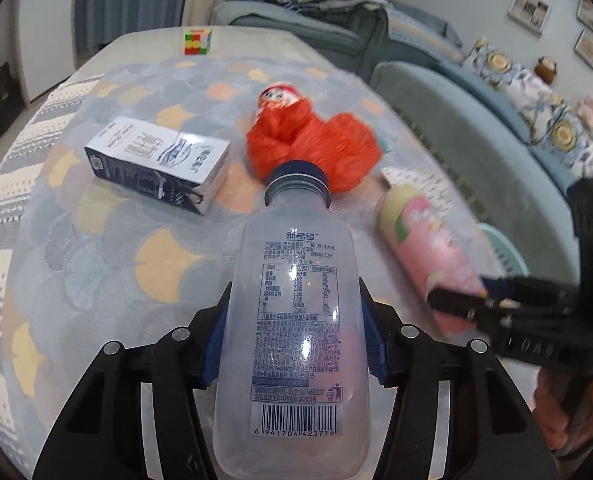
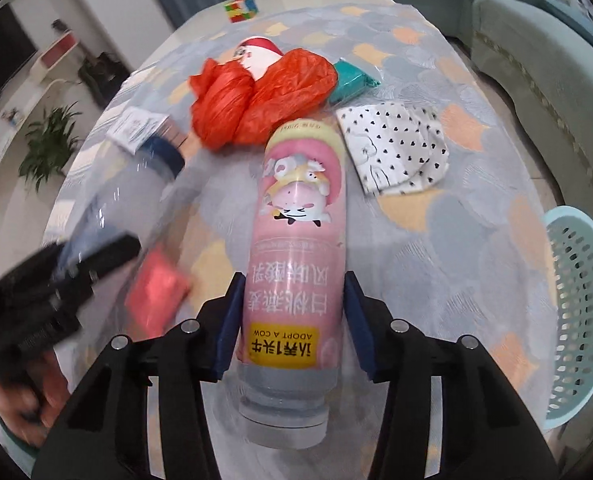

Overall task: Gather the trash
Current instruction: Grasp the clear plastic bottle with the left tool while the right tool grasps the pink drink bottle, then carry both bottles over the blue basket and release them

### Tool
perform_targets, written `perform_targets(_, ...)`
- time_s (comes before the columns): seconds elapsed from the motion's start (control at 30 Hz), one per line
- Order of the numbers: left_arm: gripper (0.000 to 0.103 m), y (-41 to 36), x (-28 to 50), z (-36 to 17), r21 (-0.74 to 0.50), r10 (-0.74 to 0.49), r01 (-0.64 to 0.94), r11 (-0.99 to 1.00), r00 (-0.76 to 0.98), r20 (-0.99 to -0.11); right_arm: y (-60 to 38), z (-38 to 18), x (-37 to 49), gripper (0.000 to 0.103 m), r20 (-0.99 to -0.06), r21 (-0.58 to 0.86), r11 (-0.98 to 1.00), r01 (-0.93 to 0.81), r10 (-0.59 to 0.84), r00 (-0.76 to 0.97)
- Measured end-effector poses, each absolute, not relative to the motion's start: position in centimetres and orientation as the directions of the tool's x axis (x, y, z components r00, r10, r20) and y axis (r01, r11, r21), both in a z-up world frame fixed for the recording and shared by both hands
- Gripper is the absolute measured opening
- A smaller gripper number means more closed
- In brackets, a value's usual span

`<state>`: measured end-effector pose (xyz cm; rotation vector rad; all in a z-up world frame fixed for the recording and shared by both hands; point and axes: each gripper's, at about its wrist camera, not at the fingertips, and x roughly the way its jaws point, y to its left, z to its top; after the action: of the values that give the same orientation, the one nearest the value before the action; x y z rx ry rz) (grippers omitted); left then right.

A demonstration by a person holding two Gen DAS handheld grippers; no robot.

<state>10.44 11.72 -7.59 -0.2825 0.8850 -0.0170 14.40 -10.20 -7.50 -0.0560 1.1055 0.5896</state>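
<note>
My left gripper [image 1: 294, 320] is shut on a clear plastic milk bottle [image 1: 292, 320] with a blue cap, held above the table; it shows blurred in the right wrist view [image 2: 136, 184]. My right gripper [image 2: 292, 320] is shut on a pink yogurt bottle [image 2: 296, 248], cap end towards the camera; it also shows in the left wrist view [image 1: 424, 248]. On the table lie a crumpled orange plastic bag [image 1: 312, 148], a blue and white milk carton [image 1: 160, 164], and a red wrapper [image 2: 158, 296].
A light blue perforated basket [image 2: 580, 312] stands off the table's right edge. A heart-print cloth [image 2: 396, 148], a teal packet [image 2: 350, 80] and a puzzle cube [image 1: 197, 41] lie on the patterned tablecloth [image 1: 96, 260]. Sofas [image 1: 476, 128] stand to the right and behind.
</note>
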Motion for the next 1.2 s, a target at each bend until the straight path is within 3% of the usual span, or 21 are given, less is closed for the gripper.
perform_targets(0.4, 0.053, 6.9, 8.4, 0.2, -0.315, -0.21, 0.008, 0.949, 0.761, -0.614, -17.2, 0.5, 10.7, 0.044, -0.7, 0.33, 0.82, -0.467, 0.545, 0.462)
perform_targets(0.57, 0.053, 3.4, 9.1, 2.7, -0.331, -0.269, 0.085, 0.94, 0.783, -0.561, -22.0, 2.8, 10.1, 0.044, -0.638, 0.315, 0.863, -0.394, 0.5, 0.586)
perform_targets(0.7, 0.053, -0.5, 10.5, 4.1, -0.358, -0.344, 0.171, 0.918, 0.792, -0.504, -26.9, 3.8, 9.8, 0.044, -0.604, 0.257, 0.923, -0.288, 0.386, 0.698)
perform_targets(1.0, 0.053, -10.8, 15.4, 2.1, -0.355, -0.441, 0.278, 0.893, 0.701, -0.561, -37.5, 0.0, 11.0, 0.044, -0.636, 0.322, 0.945, -0.055, 0.259, 0.727)
perform_targets(1.2, 0.053, -16.6, 17.9, -3.5, -0.344, -0.469, 0.319, 0.883, 0.578, -0.668, -42.0, -5.4, 11.2, 0.044, -0.714, 0.33, 0.941, 0.077, 0.195, 0.673)
